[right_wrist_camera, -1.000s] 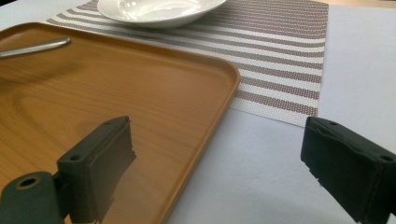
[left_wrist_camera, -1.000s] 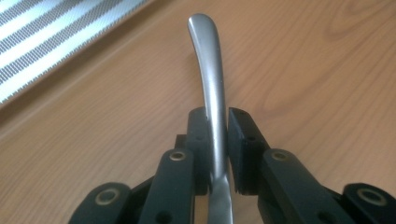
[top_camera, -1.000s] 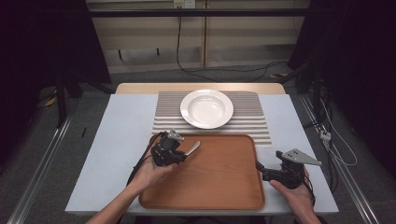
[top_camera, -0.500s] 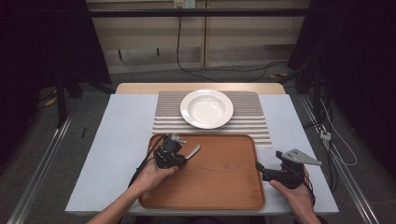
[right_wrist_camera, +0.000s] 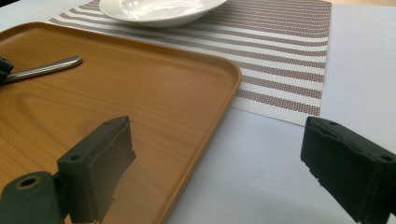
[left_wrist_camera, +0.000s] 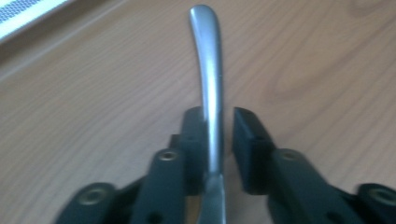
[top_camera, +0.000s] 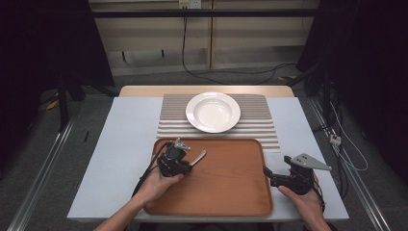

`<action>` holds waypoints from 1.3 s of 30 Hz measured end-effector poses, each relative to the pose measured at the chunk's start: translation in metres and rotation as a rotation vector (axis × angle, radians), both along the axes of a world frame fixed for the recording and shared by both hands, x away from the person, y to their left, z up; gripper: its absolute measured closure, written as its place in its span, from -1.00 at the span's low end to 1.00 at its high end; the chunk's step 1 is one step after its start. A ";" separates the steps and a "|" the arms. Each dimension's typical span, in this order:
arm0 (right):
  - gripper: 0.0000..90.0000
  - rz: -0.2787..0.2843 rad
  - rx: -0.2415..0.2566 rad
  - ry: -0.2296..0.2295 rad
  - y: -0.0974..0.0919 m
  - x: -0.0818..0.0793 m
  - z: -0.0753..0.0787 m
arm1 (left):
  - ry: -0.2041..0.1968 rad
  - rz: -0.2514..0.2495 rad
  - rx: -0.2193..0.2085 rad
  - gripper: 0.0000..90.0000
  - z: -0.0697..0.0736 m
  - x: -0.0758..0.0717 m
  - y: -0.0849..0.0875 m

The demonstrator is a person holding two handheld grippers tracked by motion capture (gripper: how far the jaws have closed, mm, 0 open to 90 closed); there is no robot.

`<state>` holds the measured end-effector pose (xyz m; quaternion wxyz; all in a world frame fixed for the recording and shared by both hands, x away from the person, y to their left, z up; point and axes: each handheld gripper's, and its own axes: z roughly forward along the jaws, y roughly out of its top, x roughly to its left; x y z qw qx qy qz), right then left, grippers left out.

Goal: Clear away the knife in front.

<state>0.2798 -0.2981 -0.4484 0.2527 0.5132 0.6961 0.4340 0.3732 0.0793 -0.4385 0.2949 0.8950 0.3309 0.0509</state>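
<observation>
From the high view, the wooden tray (top_camera: 226, 187) lies in the lower middle of the frame on the pale surface (top_camera: 125, 139), with a striped placemat (top_camera: 269, 122) just beyond it and a white plate (top_camera: 213, 111) resting on the mat. The plate looks empty. The left tongs (top_camera: 188, 162) sit over the tray's upper-left corner, and a metal handle (top_camera: 198, 158), some piece of cutlery, pokes out of them toward the upper right, pointing roughly at the plate. The right tongs (top_camera: 267, 173) rest at the tray's right rim, lower right of the frame, well apart from the handle; the left hand is clearly the nearer one.

In the left gripper view, the metal handle (left_wrist_camera: 208, 88) runs straight up the middle of the frame, its long axis in line with the jaws. The left jaw touches it, while a thin gap shows beside the right one, so I judge the tongs clamped on it only loosely, just above the tray (left_wrist_camera: 93, 93).

In the right gripper view, the right tongs (right_wrist_camera: 217, 172) stand wide apart with nothing between them, one jaw over the tray (right_wrist_camera: 154, 93) and one over the bare surface (right_wrist_camera: 364, 60). The handle (right_wrist_camera: 44, 67) lies at the far left, and the plate (right_wrist_camera: 159, 9) sits at the top.
</observation>
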 end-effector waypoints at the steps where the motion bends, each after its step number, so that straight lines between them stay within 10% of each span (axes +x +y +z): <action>1: -0.80 -0.001 0.001 -0.001 0.000 0.000 0.000 | -0.007 0.000 0.003 0.57 0.000 0.000 0.000; 11: -0.80 0.000 0.011 0.005 -0.002 0.002 -0.001 | -0.094 0.034 -0.028 -0.42 0.002 0.007 0.006; 19: -0.80 0.002 0.004 0.001 0.000 0.002 0.000 | -0.114 0.021 -0.101 -0.64 0.012 0.005 0.017; 23: -0.80 -0.002 0.003 0.002 0.001 0.002 0.000 | -0.126 -0.023 -0.167 -0.41 0.017 -0.004 0.017; 34: -0.80 -0.002 -0.001 0.002 0.002 0.002 0.000 | -0.067 -0.149 -0.179 0.99 0.009 -0.019 -0.008; 39: -0.80 -0.002 0.004 0.003 0.001 0.001 0.000 | -0.064 -0.151 -0.138 1.00 0.003 -0.021 -0.018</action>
